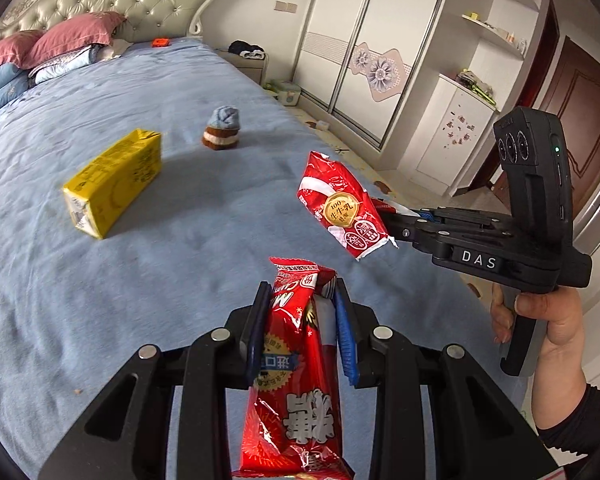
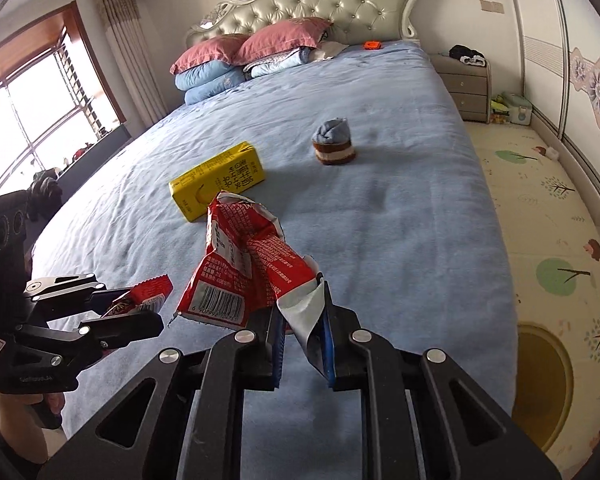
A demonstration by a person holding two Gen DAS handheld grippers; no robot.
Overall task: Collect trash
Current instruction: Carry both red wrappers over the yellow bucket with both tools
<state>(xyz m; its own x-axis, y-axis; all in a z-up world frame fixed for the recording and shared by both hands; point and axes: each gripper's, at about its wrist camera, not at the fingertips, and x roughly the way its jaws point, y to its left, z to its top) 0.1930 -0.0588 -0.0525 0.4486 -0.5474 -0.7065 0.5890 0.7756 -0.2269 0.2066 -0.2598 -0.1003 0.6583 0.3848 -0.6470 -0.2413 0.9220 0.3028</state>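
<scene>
Left wrist view: the left gripper (image 1: 300, 300), at the bottom centre of the frame, has its jaws closed narrow on a red snack wrapper (image 1: 296, 380), which runs upright between the pads and clear of the blue bedsheet (image 1: 180, 248). At right of centre the right gripper (image 1: 384, 216), held by a hand (image 1: 548, 320) at the right edge, is clamped on a red milk-candy wrapper (image 1: 340, 208), also off the sheet. A yellow carton (image 1: 114, 188) lies on its side at centre left on the bed, with a rolled sock bundle (image 1: 222, 132) beyond it, well apart. Right wrist view: the right gripper (image 2: 300, 316), bottom centre, has its jaws fully closed on the torn silver end of the milk-candy wrapper (image 2: 240, 264), which fans out above the bed. The left gripper (image 2: 148, 304) enters at lower left, gripping the snack wrapper (image 2: 144, 292). The carton (image 2: 216, 180) sits just behind the milk-candy wrapper in frame centre; the sock bundle (image 2: 334, 144) lies further up the bed.
</scene>
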